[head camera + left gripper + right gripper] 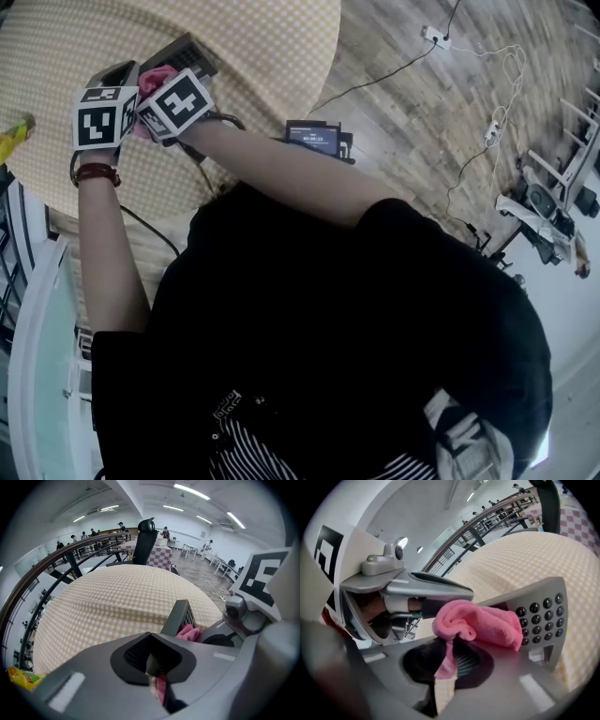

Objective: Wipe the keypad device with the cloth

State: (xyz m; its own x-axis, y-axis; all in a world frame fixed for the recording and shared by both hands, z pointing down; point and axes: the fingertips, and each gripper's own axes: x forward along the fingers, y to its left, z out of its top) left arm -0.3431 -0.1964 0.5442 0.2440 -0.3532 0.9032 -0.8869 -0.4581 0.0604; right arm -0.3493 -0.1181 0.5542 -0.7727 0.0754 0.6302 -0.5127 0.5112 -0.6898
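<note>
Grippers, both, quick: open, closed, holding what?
Left gripper: closed, fingers apparently on the keypad device edge.
Right gripper: closed on the pink cloth, which is bunched against the keypad device.

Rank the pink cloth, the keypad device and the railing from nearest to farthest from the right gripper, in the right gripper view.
1. The pink cloth, pinched in the jaws of the right gripper.
2. The keypad device, just behind the cloth, to the right.
3. The railing, far off, upper middle.
</note>
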